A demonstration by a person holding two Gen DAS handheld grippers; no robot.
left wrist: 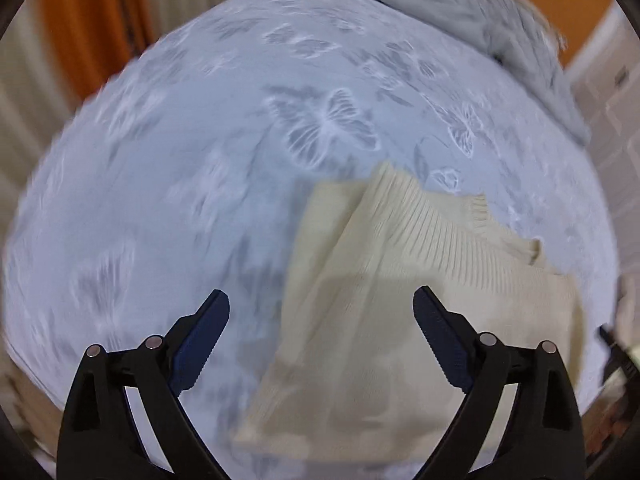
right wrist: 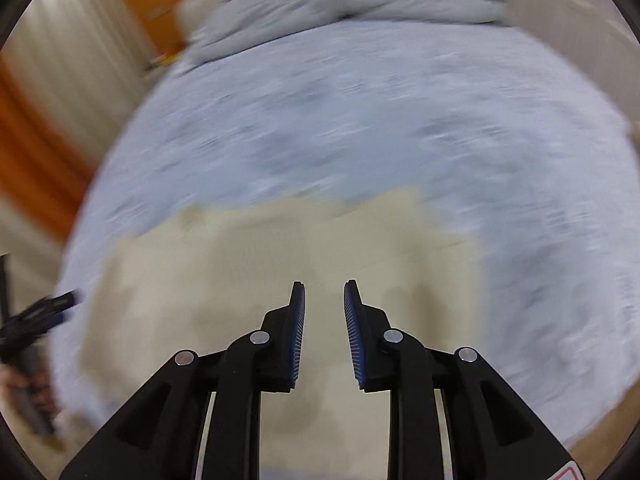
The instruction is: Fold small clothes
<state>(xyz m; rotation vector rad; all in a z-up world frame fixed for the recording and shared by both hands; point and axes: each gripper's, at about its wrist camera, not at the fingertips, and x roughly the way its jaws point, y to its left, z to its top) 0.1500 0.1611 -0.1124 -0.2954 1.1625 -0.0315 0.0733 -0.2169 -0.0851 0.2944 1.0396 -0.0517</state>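
both grippers' jaws apart above cream sweater (left wrist: 400, 300), prob folded.

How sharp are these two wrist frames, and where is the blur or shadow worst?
Left wrist view: moderate motion blur, worst toward the left edge; the butterfly-print bedspread and the cream knit sweater ribbing stay readable, with gripper shadows on the knit. Right wrist view: heavy smear, the print is lost and the sweater is a pale patch; only the right gripper is crisp.
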